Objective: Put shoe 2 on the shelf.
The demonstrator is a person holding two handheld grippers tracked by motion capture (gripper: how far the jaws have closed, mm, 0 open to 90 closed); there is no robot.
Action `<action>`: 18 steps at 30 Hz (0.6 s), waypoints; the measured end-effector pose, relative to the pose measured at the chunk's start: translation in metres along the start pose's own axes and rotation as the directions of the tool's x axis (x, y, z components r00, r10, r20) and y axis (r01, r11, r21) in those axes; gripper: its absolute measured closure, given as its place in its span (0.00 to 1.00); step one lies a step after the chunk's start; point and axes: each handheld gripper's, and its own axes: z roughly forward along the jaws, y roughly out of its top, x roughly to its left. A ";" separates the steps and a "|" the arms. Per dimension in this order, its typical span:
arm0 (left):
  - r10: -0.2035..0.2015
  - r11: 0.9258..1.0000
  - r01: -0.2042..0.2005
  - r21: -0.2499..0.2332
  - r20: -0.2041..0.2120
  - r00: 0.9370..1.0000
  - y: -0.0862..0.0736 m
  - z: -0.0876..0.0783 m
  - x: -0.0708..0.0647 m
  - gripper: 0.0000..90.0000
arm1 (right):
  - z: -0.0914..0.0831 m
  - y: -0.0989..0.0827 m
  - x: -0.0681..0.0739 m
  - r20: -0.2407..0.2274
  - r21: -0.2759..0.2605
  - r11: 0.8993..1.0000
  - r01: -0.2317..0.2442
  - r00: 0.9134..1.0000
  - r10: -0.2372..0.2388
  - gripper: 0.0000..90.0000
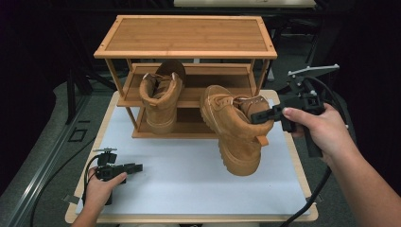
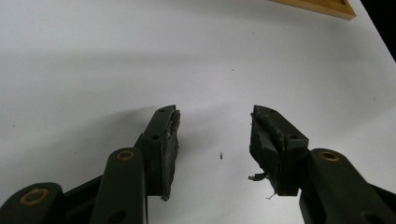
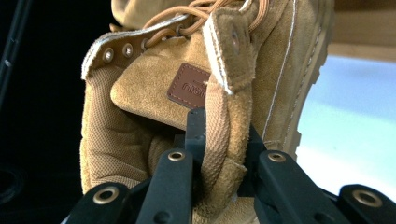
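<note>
right tool (image 1: 268,115) grips boot (image 1: 234,132) | aloft near rack (image 1: 189,97) | left side apparently open

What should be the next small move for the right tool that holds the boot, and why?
Probably carry the tan suede boot toward the wooden shoe rack. The right tool grips its heel collar and the boot hangs tilted above the white table, while its mate already stands on the lower shelf.

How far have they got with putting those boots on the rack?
One boot already stands on the wooden rack, on a lower shelf. The second boot is in hand: the right gripper holds it by the heel collar, tilted above the white table. Shelving it remains. The left gripper rests open.
</note>
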 end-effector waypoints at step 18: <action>-0.008 1.000 0.008 0.006 0.006 1.000 0.000 0.001 0.002 0.57 | 0.041 0.060 -0.022 0.059 -0.114 0.992 -0.053 0.996 0.060 0.89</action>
